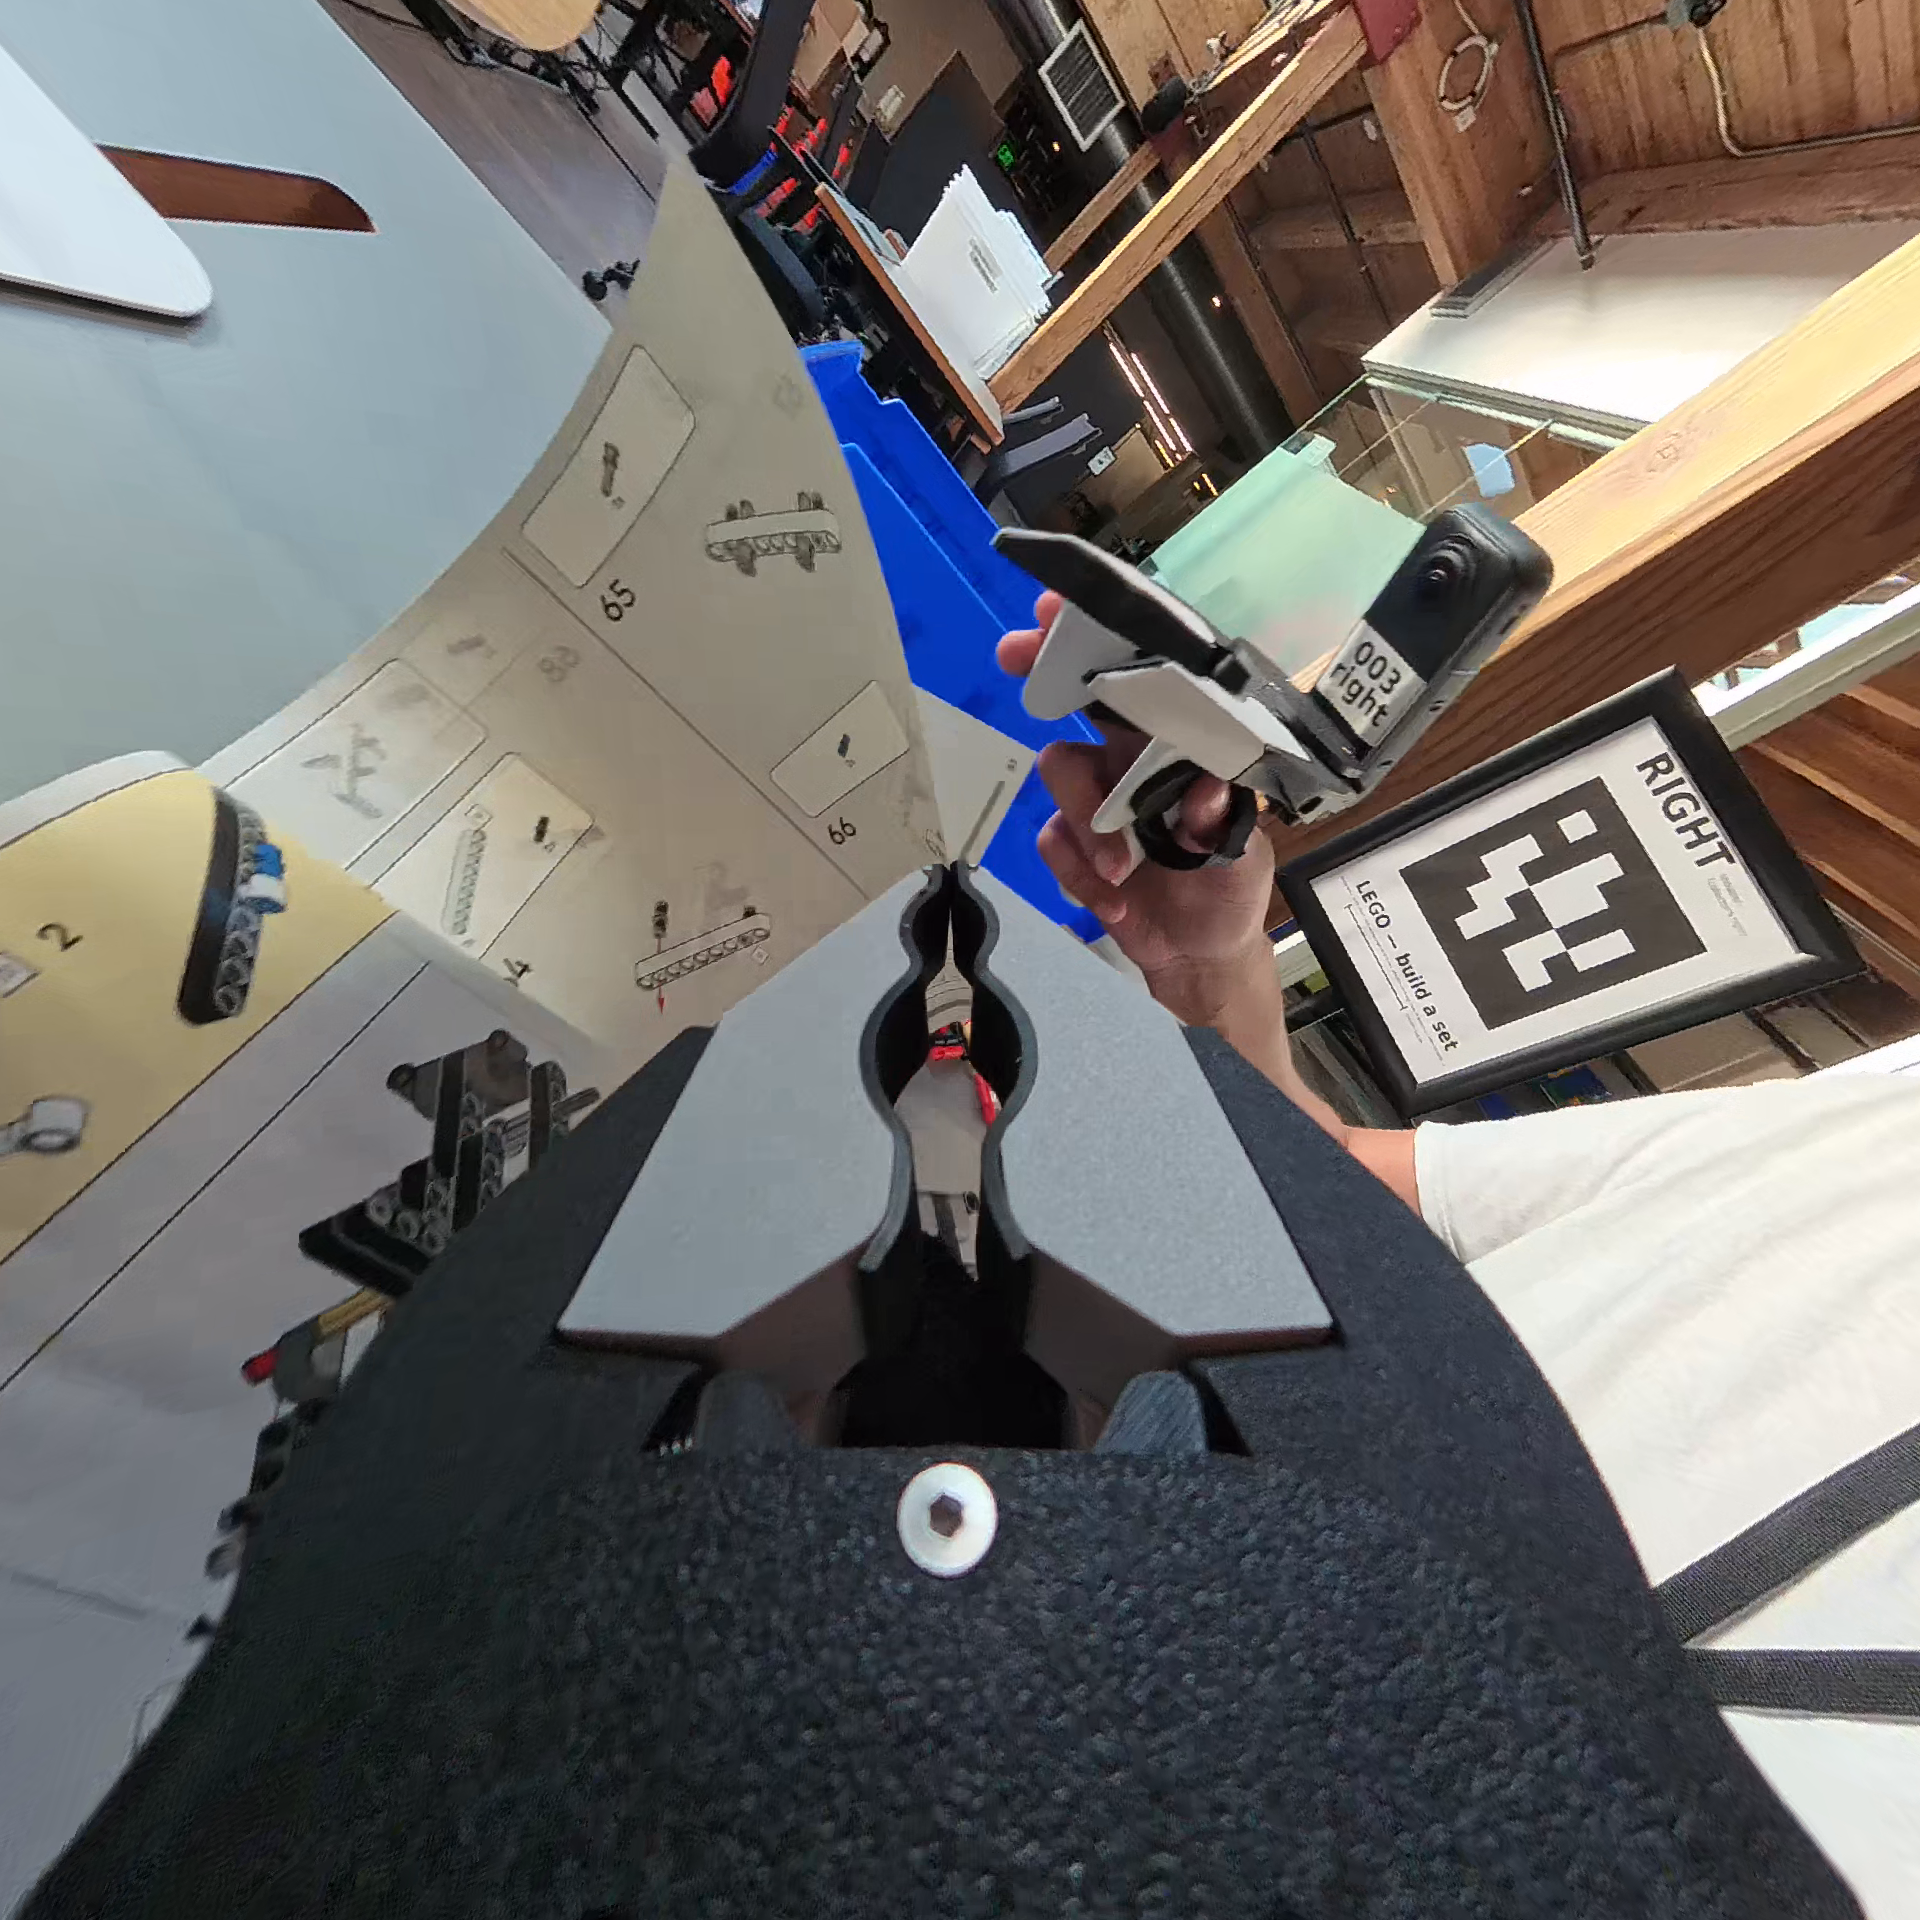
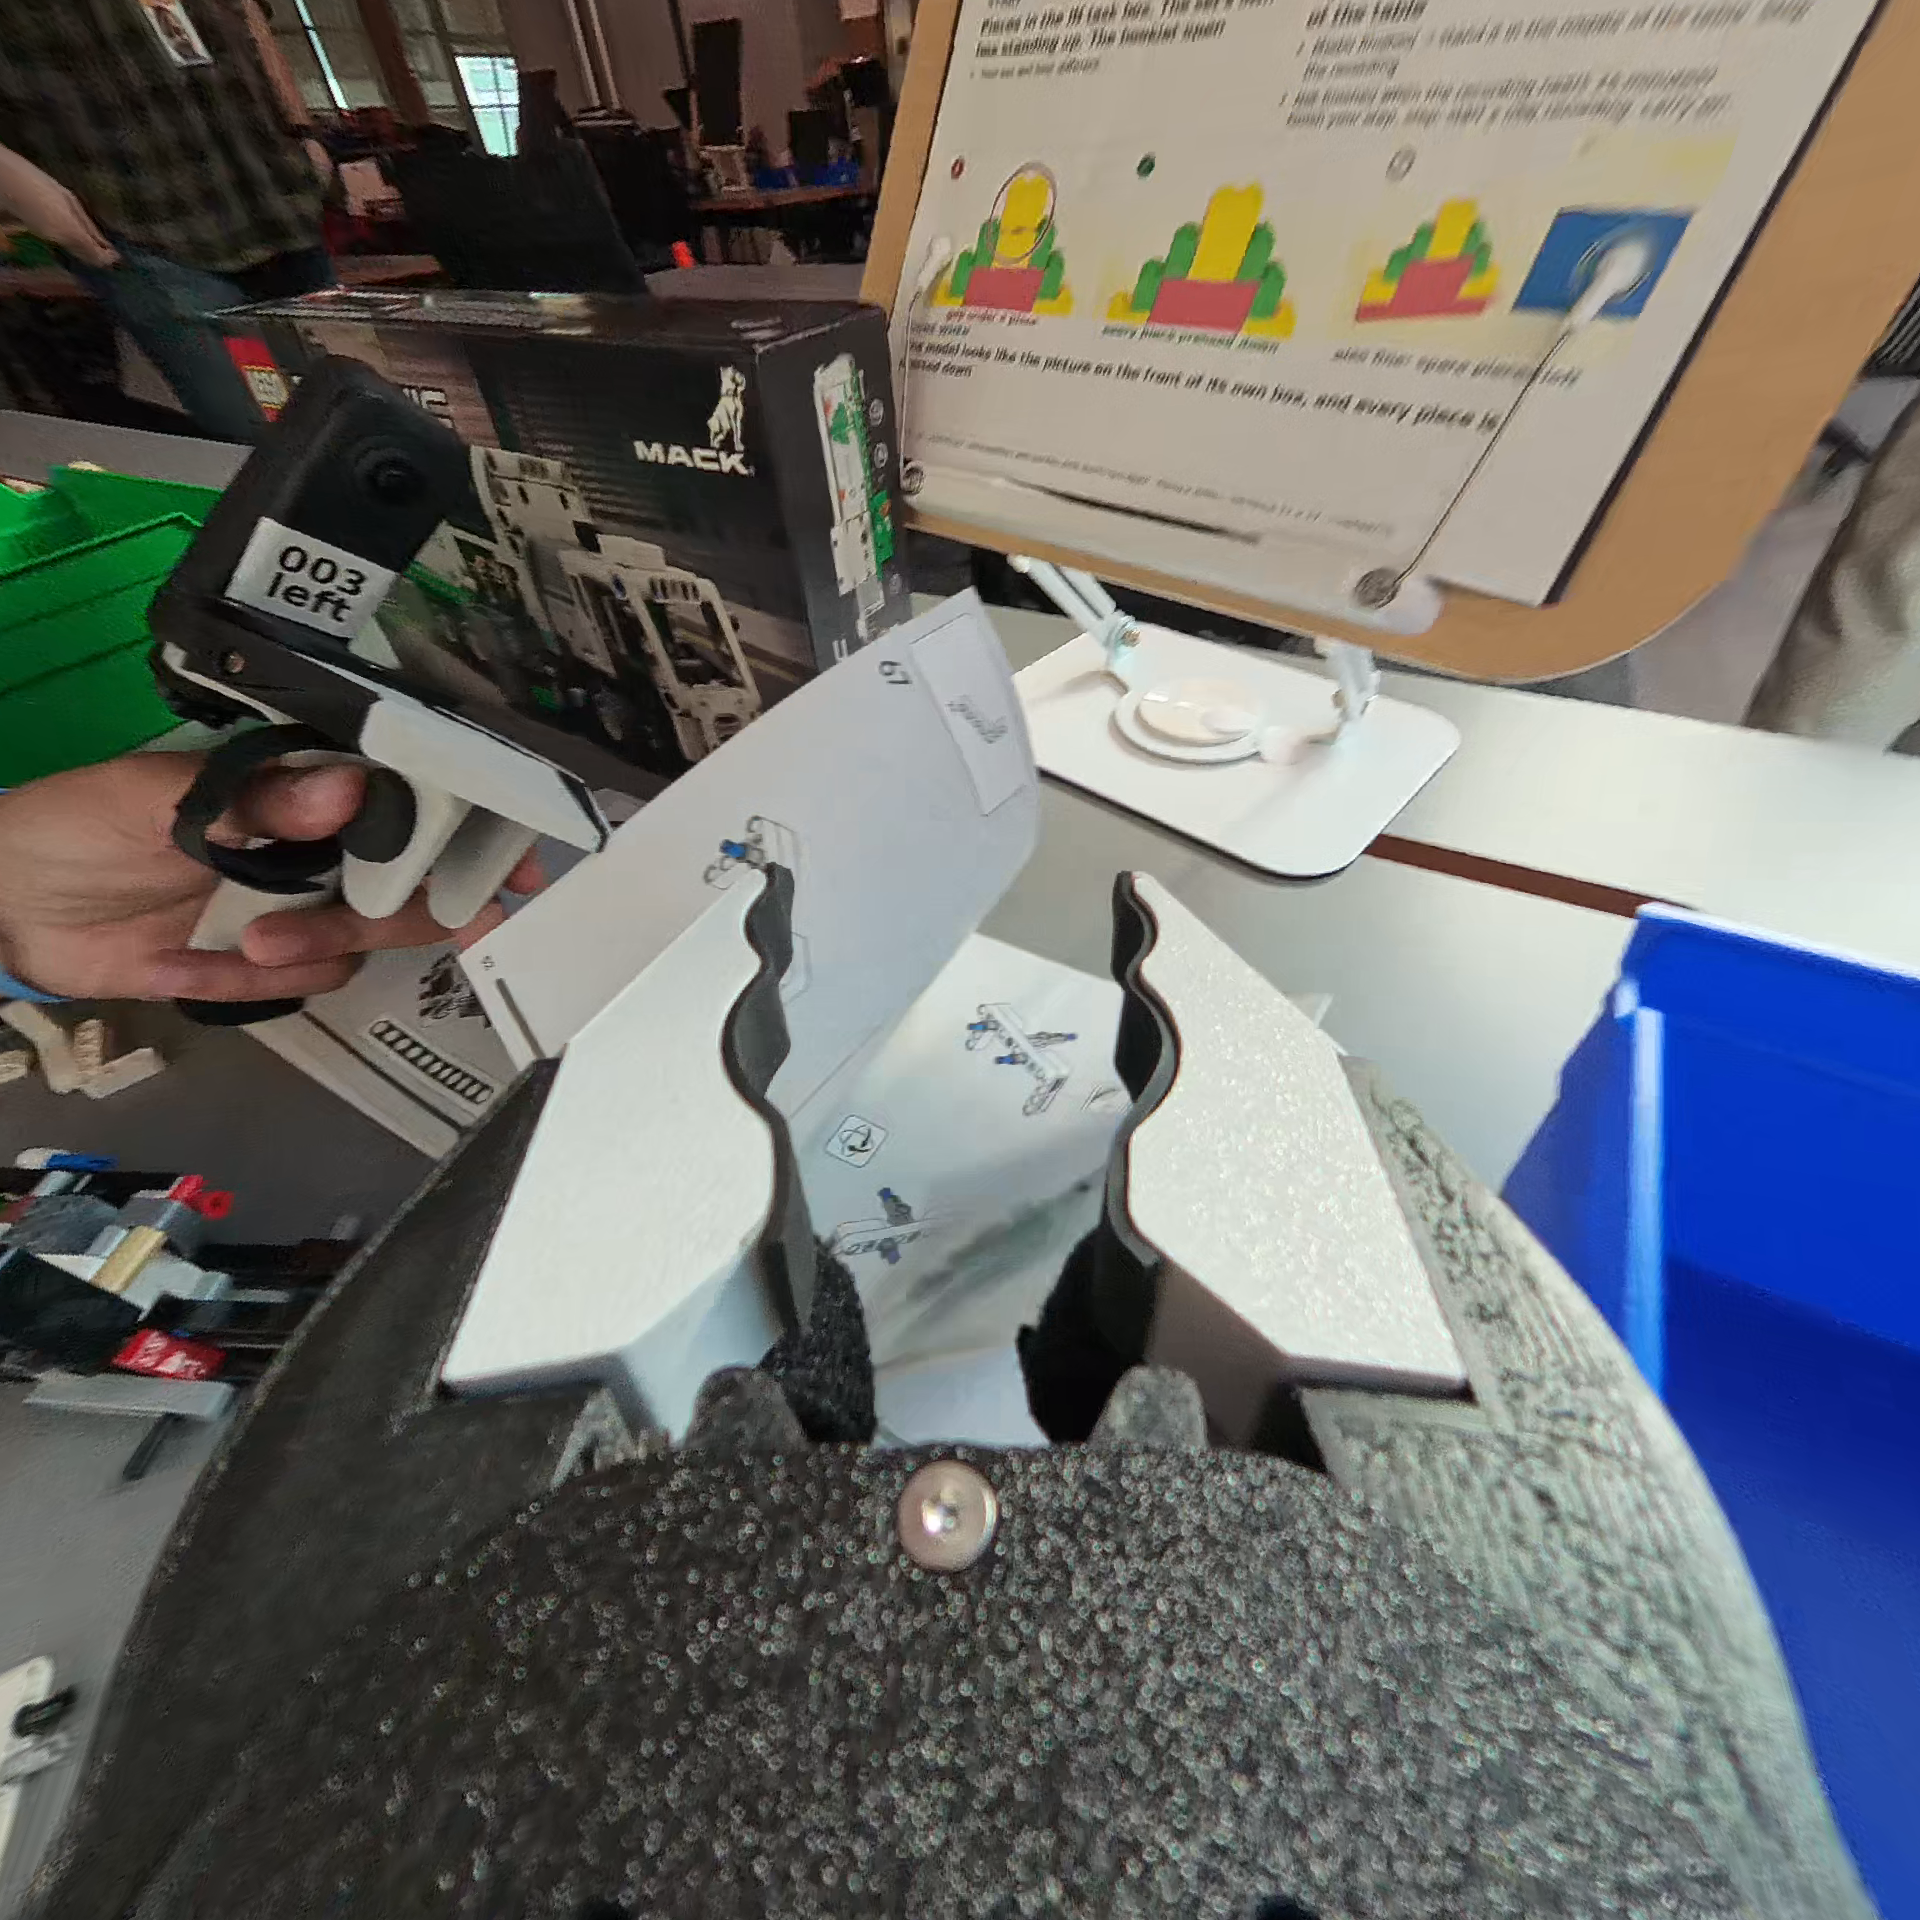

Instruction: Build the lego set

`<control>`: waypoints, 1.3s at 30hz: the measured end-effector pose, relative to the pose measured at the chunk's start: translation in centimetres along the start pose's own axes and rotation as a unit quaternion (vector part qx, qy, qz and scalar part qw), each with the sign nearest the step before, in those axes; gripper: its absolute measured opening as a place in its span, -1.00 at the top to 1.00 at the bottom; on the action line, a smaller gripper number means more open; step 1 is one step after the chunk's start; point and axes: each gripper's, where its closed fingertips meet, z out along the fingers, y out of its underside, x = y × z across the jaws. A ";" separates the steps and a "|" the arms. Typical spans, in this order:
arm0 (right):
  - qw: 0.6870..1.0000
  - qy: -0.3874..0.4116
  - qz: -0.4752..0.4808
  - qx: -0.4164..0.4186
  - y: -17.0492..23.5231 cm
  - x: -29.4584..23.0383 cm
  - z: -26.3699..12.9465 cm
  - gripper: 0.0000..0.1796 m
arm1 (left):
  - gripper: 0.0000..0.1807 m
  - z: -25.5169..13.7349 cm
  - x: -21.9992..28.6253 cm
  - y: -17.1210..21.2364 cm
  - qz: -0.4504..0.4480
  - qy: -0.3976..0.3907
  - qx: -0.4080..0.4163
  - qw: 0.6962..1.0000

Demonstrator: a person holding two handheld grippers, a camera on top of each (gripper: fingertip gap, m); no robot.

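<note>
Instruction booklet page [image 1: 727, 582] is lifted and curled up off the open booklet [image 2: 966, 1091] on the grey table [image 1: 260, 436]. Left gripper [image 1: 951, 883] has its tips pinched together on that page's corner (edge sits right at the fingertips). Right gripper [image 2: 951, 904] hangs over the booklet, jaws wide apart, holding nothing. Partly built model [image 2: 125, 1278] lies on the table left of the booklet. Set box [image 2: 623, 499] stands behind, blue bin [image 2: 1766, 1195] to the right, green bin [image 2: 73, 623] far left.
</note>
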 end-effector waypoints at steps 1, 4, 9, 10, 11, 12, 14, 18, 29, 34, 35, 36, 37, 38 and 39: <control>1.000 0.015 -0.016 0.010 -0.6 0.1 -0.5 0.34 | 1.00 -0.8 -0.1 0.0 -0.001 -0.009 0.000 1.000; 0.999 0.000 -0.033 -0.010 -0.1 -1.1 -0.5 0.47 | 1.00 -3.6 -0.8 0.1 -0.007 -0.052 0.005 0.999; 0.975 -0.060 -0.084 -0.199 8.0 -4.4 2.9 0.64 | 1.00 -9.0 -1.4 1.3 -0.013 -0.126 -0.002 0.992; 0.967 -0.064 -0.097 -0.225 9.2 -4.8 3.4 0.68 | 1.00 -10.1 -1.6 1.7 -0.015 -0.145 -0.007 0.989; 0.962 -0.066 -0.106 -0.243 10.1 -5.2 3.8 0.72 | 1.00 -11.2 -1.8 2.1 -0.016 -0.162 -0.010 0.987; 0.957 -0.068 -0.114 -0.258 10.7 -5.4 4.2 0.76 | 1.00 -12.3 -1.9 2.4 -0.018 -0.178 -0.012 0.984; 0.945 -0.059 -0.137 -0.289 11.9 -5.4 5.0 0.85 | 1.00 -14.3 -2.4 3.2 -0.023 -0.212 -0.018 0.977; 0.926 -0.016 -0.193 -0.323 12.7 -4.4 5.8 1.00 | 1.00 -17.3 -3.6 4.8 -0.016 -0.271 -0.043 0.961; 0.925 -0.166 -0.219 -0.263 10.7 -12.0 6.7 1.00 | 1.00 -17.4 -5.2 9.3 0.003 -0.336 -0.125 0.934; 0.911 -0.173 -0.234 -0.291 12.4 -12.0 7.2 1.00 | 1.00 -19.3 -6.5 8.3 0.069 -0.458 -0.161 0.871; 0.908 -0.175 -0.239 -0.295 12.4 -12.0 7.2 1.00 | 0.99 -19.4 -6.0 6.5 0.122 -0.489 -0.158 0.849; 0.906 -0.178 -0.242 -0.298 12.6 -12.2 7.2 1.00 | 0.99 -18.7 -5.1 4.6 0.169 -0.502 -0.148 0.835; 0.905 -0.180 -0.245 -0.298 12.7 -12.4 7.3 1.00 | 1.00 -17.2 -3.9 2.9 0.204 -0.495 -0.137 0.833; 0.904 -0.180 -0.247 -0.298 12.8 -12.5 7.4 1.00 | 1.00 -15.0 -3.0 1.8 0.226 -0.473 -0.134 0.841; 0.903 -0.180 -0.250 -0.299 12.8 -12.6 7.5 1.00 | 1.00 -12.5 -2.5 1.3 0.231 -0.444 -0.143 0.854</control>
